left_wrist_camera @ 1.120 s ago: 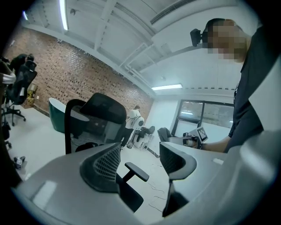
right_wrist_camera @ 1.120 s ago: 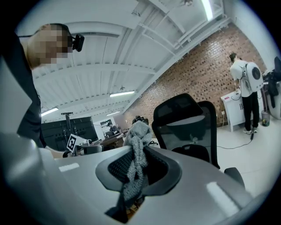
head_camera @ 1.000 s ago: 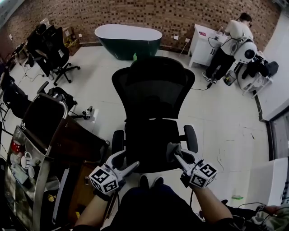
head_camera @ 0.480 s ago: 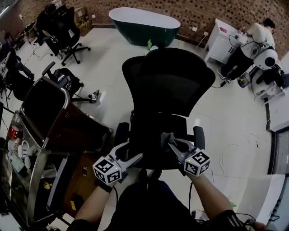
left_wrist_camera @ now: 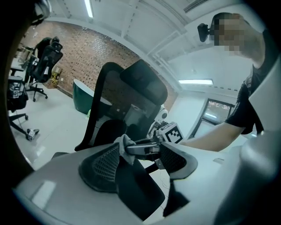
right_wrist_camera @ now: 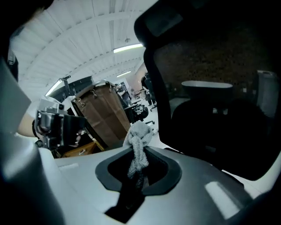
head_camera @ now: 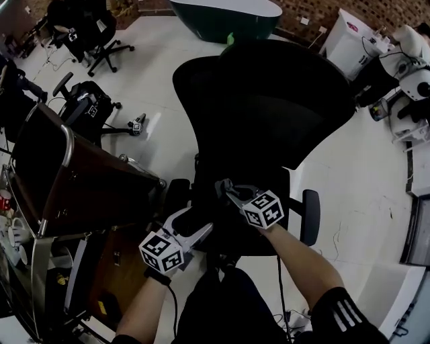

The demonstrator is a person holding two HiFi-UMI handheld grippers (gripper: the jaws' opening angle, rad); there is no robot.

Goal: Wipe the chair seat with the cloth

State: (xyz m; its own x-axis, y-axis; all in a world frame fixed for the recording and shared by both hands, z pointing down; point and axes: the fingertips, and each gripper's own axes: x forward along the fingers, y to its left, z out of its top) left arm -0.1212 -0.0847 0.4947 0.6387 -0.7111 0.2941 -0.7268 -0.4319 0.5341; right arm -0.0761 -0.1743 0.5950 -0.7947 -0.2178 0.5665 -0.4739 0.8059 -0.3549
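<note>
A black mesh office chair [head_camera: 269, 101] fills the middle of the head view, with its dark seat [head_camera: 232, 232] just ahead of me. My right gripper [head_camera: 226, 189] hangs over the left part of the seat, shut on a small grey cloth [head_camera: 222, 184]. In the right gripper view the bunched cloth [right_wrist_camera: 138, 145] sticks out from between the shut jaws. My left gripper [head_camera: 193, 232] sits at the seat's front left edge, open and empty. The left gripper view looks through its spread jaws at the right gripper [left_wrist_camera: 131, 148] and the cloth [left_wrist_camera: 124, 143].
A brown cabinet [head_camera: 87, 188] stands close on the left beside a metal rack [head_camera: 40, 269]. The chair's armrests [head_camera: 309, 215] flank the seat. More office chairs [head_camera: 87, 27], a dark green bathtub [head_camera: 228, 13] and a white cabinet [head_camera: 349, 33] stand farther off on the white floor.
The right gripper has carried the cloth leftward and forward over the seat. The head view has drawn nearer to the chair. The left gripper has stayed near the seat's front left.
</note>
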